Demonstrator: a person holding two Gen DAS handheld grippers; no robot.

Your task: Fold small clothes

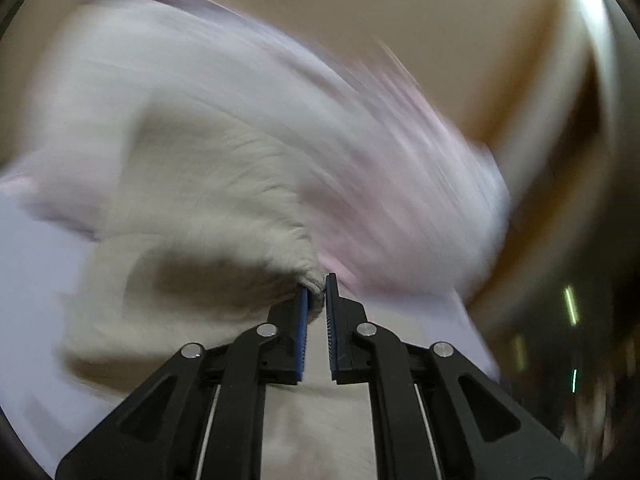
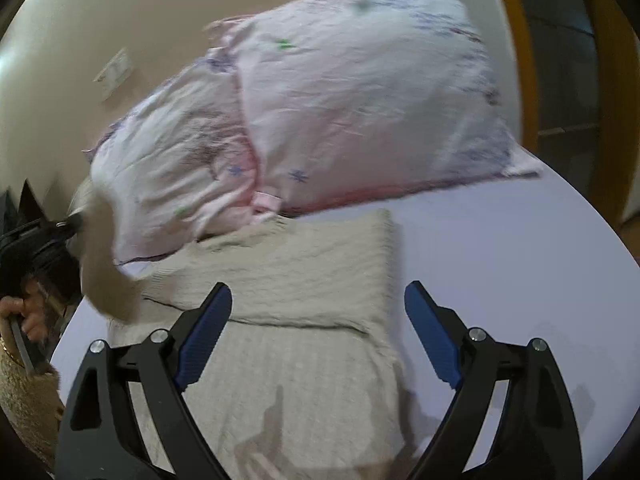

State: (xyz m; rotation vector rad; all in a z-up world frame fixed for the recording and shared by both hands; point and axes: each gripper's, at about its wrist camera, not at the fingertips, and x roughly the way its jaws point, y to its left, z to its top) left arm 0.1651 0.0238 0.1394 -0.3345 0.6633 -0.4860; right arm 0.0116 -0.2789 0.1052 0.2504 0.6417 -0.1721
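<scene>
A beige knitted garment point(image 2: 288, 304) lies on a pale lilac bed sheet point(image 2: 500, 264), partly folded. My left gripper point(image 1: 316, 288) is shut on a corner of the beige garment point(image 1: 208, 200) and lifts it; the left wrist view is blurred. In the right wrist view the left gripper point(image 2: 74, 222) shows at the left edge, holding a raised strip of the garment. My right gripper point(image 2: 318, 296) is open and empty, hovering over the garment's right half.
Two pink floral pillows point(image 2: 340, 92) lie behind the garment. A wooden headboard or frame point(image 2: 516, 40) stands at the back right. A wall socket point(image 2: 114, 72) is on the beige wall. The person's hand point(image 2: 24, 308) is at the left.
</scene>
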